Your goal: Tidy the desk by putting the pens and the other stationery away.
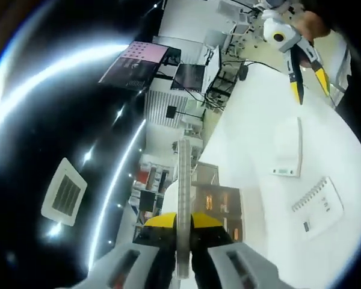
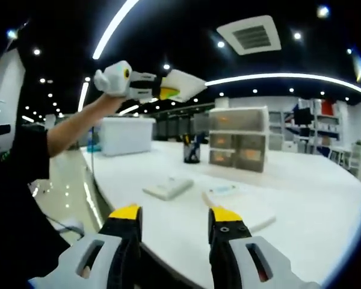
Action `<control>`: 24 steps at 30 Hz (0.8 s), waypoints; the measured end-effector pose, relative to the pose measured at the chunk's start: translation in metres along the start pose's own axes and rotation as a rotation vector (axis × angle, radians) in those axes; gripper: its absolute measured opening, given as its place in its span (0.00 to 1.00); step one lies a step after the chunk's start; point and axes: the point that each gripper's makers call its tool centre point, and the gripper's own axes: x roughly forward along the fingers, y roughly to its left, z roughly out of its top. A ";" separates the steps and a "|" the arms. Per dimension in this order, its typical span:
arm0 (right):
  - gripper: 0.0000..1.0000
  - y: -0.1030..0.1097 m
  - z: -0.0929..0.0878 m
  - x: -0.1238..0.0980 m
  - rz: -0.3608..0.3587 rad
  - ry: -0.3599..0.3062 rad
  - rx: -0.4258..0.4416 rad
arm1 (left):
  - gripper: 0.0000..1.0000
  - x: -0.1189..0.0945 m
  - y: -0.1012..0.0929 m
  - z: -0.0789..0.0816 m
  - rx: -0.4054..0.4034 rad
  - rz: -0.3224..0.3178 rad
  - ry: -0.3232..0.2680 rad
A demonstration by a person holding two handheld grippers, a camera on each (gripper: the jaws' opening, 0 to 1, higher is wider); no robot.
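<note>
Ruler [image 1: 182,205] stands clamped edge-on between the closed jaws of your left gripper [image 1: 182,232], raised above the worktop [image 1: 253,120]; carry it level toward the drawer unit [image 2: 239,138] beyond the empty, parted jaws of your right gripper [image 2: 175,218], beside the pen cup [image 2: 191,149].

desk [image 2: 301,198] – smooth glossy white | ruler [image 1: 183,198] – clear plastic | drawer unit [image 2: 239,138] – translucent plastic
</note>
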 end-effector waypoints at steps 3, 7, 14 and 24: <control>0.42 -0.001 -0.002 0.000 -0.001 0.007 -0.003 | 0.08 0.011 0.004 0.002 0.025 -0.018 0.004; 0.43 -0.001 -0.003 -0.003 0.002 0.004 -0.004 | 0.08 0.026 0.011 0.002 0.047 -0.046 0.015; 0.44 -0.002 -0.006 -0.007 0.005 -0.003 0.015 | 0.08 0.055 0.014 -0.003 -0.024 -0.141 0.026; 0.44 0.003 -0.012 -0.009 0.027 0.015 0.012 | 0.08 0.090 0.019 -0.011 -0.078 -0.233 0.070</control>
